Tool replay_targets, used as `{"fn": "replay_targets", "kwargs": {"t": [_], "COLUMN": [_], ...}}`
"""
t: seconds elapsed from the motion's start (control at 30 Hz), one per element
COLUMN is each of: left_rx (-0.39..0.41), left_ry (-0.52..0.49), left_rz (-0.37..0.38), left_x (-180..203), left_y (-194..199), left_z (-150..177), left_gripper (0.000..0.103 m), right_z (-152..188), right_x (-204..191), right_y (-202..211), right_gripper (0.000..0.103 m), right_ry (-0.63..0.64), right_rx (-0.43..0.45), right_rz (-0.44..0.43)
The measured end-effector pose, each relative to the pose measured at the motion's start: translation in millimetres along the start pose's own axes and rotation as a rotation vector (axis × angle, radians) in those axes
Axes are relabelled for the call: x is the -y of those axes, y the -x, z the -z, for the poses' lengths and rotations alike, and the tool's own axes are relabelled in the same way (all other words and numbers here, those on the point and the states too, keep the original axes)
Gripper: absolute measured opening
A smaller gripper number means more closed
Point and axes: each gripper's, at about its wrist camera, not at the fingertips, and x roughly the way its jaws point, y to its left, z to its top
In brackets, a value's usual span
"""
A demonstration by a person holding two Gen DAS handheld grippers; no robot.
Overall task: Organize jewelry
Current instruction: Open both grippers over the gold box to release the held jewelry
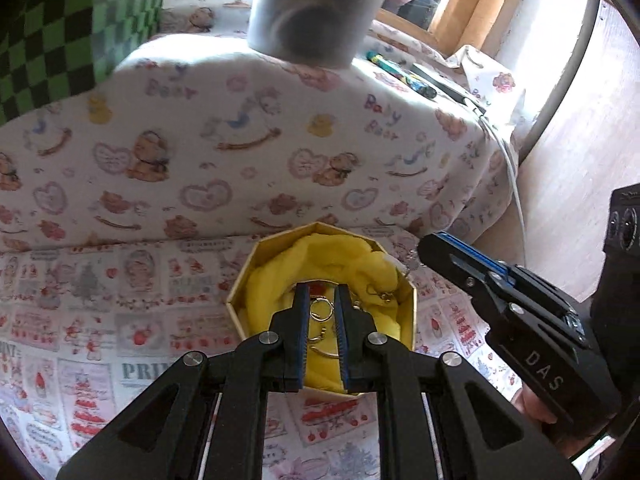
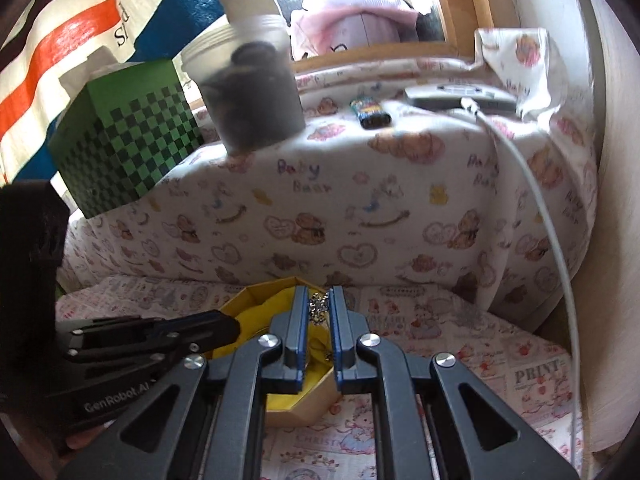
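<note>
An octagonal cardboard box (image 1: 280,241) lined with yellow cloth (image 1: 340,256) sits on the printed cloth. Several gold and silver hoops and rings (image 1: 321,309) lie in it. My left gripper (image 1: 322,292) hangs right over the box with its jaws shut and nothing clamped; the rings show through the narrow gap below. My right gripper (image 2: 319,294) is shut on a small silver chain (image 2: 318,307) and hovers at the box's (image 2: 316,400) far right rim. In the left wrist view the right gripper (image 1: 425,247) comes in from the right, the chain dangling at its tip.
Behind the box rises a ledge draped in bear-print cloth (image 2: 360,208). On it stand a green checkered box (image 2: 128,136), a clear jar of dark things (image 2: 252,96), a lighter (image 2: 370,114) and a grey device (image 2: 460,96) with a white cable (image 2: 552,220).
</note>
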Motion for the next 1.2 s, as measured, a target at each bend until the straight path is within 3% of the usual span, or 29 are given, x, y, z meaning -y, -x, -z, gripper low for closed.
{"fn": "replay_targets", "kwargs": {"t": [0.2,0.33,0.5,0.73,1.0,1.13,1.2], "left_rx": [-0.027,0.001,0.054,0.125,0.109,0.120,0.135], "left_ry": [-0.001,-0.020,-0.036,-0.072,-0.042,-0.024,-0.021], "left_rz": [-0.015,-0.027,-0.064,-0.142,-0.145,-0.152,-0.156], "left_x": [1,1,-5,-17,-33,-39,-40], "left_y": [-7,4,33,64,57,61,67], "left_z": [1,0,-2,10,28,28,28], "left_gripper": [0.011,0.021,0.024,0.028,0.028,0.028,0.028], "right_z": [2,3,4,8,15,15,14], "right_x": [2,0,-3,-9,-15,-15,-15], "right_y": [-5,-10,-8,-10,-26,-23,-21], "right_gripper": [0.009,0.009,0.009,0.009,0.009,0.024,0.024], "right_ry": [-0.031,-0.042,-0.097,-0.073,-0.061,-0.069,-0.069], "right_rx": [-0.033,-0.057,-0.084,-0.088,-0.133,-0.112,-0.107], "right_rz": [-0.075,-0.114,-0.242,-0.216,-0.207,-0.206,-0.208]}}
